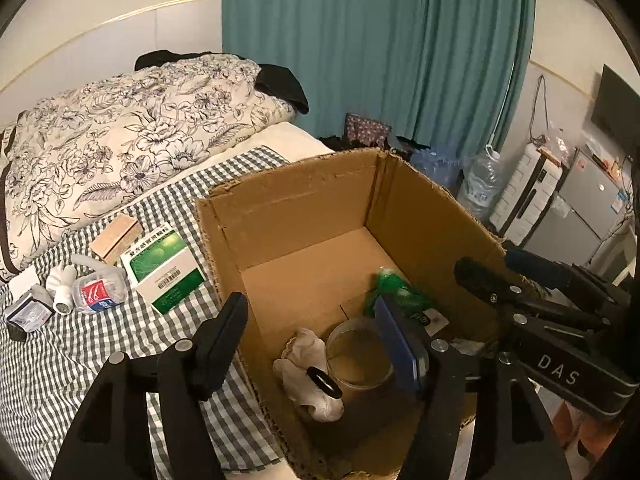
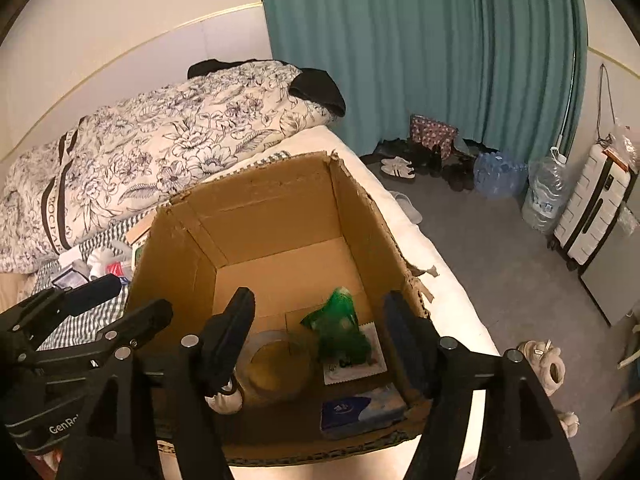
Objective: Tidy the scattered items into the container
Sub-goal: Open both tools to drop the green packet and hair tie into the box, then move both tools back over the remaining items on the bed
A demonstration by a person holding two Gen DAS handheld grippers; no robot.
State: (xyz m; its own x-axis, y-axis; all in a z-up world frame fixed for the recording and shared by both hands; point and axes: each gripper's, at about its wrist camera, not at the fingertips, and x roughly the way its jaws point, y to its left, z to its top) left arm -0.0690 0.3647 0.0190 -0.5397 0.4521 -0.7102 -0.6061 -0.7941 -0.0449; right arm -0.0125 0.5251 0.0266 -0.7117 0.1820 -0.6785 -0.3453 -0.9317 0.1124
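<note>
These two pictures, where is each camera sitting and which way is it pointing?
Left wrist view: it rides on the left tongs, looking forward and down over the cardboard box and the checked bedsheet; its own two black fingers show, with the right tongs at its right edge.
Right wrist view: it rides on the right tongs, looking down into the same box from its other side; the left tongs show at left.
Both share the box, the tape roll and green packet inside, and the teal curtain.

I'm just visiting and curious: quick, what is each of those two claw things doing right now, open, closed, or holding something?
Left gripper: open, holding nothing, above the cardboard box.
Right gripper: open, holding nothing, also over the box.
</note>
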